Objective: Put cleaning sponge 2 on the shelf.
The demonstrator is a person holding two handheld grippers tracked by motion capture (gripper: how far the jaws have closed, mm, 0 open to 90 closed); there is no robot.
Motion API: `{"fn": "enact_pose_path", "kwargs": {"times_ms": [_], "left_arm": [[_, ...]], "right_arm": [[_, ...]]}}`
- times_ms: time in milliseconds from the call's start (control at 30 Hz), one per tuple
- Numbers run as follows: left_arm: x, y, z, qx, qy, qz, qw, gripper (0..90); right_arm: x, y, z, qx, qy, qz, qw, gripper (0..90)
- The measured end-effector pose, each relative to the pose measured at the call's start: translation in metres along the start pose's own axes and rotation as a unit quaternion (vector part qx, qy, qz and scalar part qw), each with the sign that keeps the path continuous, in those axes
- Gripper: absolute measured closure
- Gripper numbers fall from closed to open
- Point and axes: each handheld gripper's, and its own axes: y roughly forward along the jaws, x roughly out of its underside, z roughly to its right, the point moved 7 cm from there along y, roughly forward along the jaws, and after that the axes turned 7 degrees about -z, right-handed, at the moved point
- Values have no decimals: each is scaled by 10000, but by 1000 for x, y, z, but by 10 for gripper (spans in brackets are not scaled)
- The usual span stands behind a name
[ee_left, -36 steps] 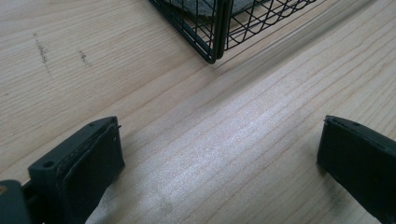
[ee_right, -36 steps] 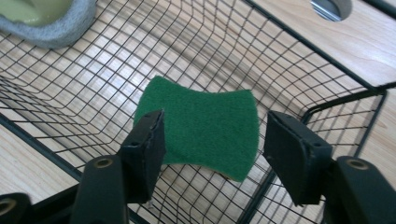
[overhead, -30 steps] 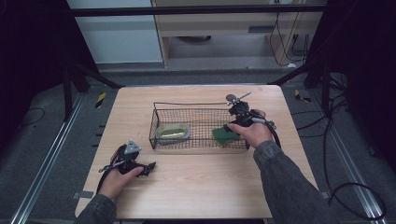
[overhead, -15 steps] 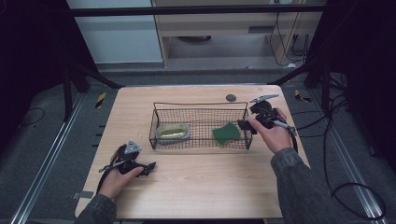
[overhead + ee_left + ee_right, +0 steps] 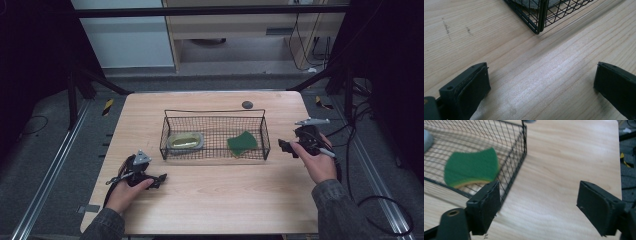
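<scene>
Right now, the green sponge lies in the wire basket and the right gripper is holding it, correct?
Not quite. The sponge does lie in the basket, but the right gripper holds nothing: the right gripper view shows its jaws apart over bare table, outside the basket.

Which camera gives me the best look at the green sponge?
The right gripper view: the sponge lies close in the wire basket, its yellow underside showing. The high view shows it small.

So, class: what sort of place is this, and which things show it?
Probably a lab set up for recording: a bare wooden table on dark floor, black frame bars overhead, and loose cables trailing beside it.
</scene>
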Motion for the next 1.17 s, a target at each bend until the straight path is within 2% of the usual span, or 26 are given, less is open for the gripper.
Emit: {"fn": "enact_pose_path", "kwargs": {"times_ms": [167, 367, 500, 633, 733, 800, 867, 933, 1000, 1167], "left_arm": [[0, 0, 0, 1, 0, 0, 10000, 0], [0, 0, 0, 0, 2, -1, 10000, 0], [0, 0, 0, 1, 1, -1, 10000, 0], [0, 0, 0, 1, 0, 0, 10000, 0], [0, 0, 0, 1, -1, 1, 10000, 0], [0, 0, 0, 2, 1, 0, 10000, 0], [0, 0, 0, 4, 5, -1, 10000, 0], [0, 0, 0, 5, 6, 0, 10000, 0], [0, 0, 0, 6, 7, 1, 10000, 0], [0, 0, 0, 14, 14, 0, 10000, 0]], "right_arm": [[24, 20, 16, 14, 294, -283, 9992, 257], [38, 40, 24, 55, 458, -517, 9976, 251], [47, 52, 29, 60, 676, -567, 9961, 226], [50, 62, 33, 170, 745, -458, 9960, 187], [54, 69, 33, 171, 814, -474, 9954, 153], [55, 72, 35, 312, 744, -343, 9962, 151], [55, 73, 34, 335, 728, -266, 9964, 129], [55, 77, 32, 386, 527, -182, 9977, 72], [56, 80, 30, 372, 479, 48, 9981, 47], [57, 79, 30, 404, 530, 41, 9978, 40]]}}
